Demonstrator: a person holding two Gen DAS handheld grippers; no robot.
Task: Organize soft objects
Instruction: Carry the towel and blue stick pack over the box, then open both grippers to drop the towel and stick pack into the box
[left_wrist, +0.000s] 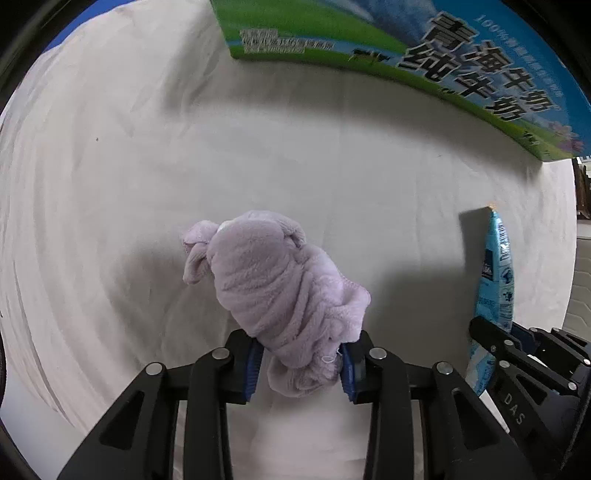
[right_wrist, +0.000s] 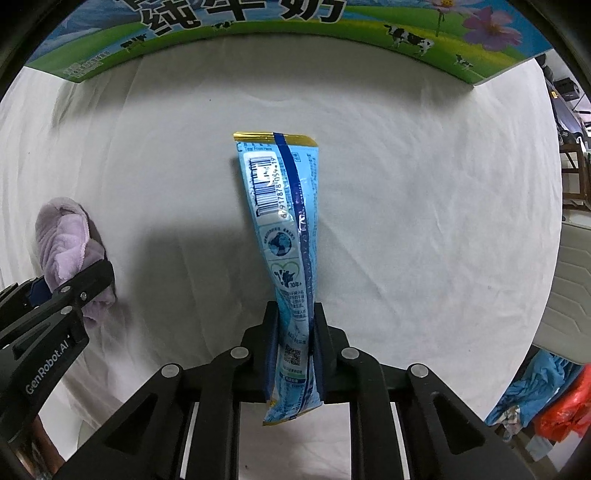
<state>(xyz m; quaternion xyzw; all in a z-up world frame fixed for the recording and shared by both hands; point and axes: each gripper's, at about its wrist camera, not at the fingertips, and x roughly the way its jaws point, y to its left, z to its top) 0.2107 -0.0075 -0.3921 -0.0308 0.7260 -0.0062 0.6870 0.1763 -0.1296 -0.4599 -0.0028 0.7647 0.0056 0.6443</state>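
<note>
Left wrist: purple towel (left_wrist: 280, 291) pinched btwn jaws, right wrist: jaws pinching blue pouch (right_wrist: 286, 251)

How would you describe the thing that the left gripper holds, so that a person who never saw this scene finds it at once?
Start at the big green and blue milk carton at the far edge of the white cloth. Nearer than it, the left gripper is shut on a lilac plush towel, bunched into a soft roll. The only other held item, a blue packet, is flat, glossy and printed.
</note>
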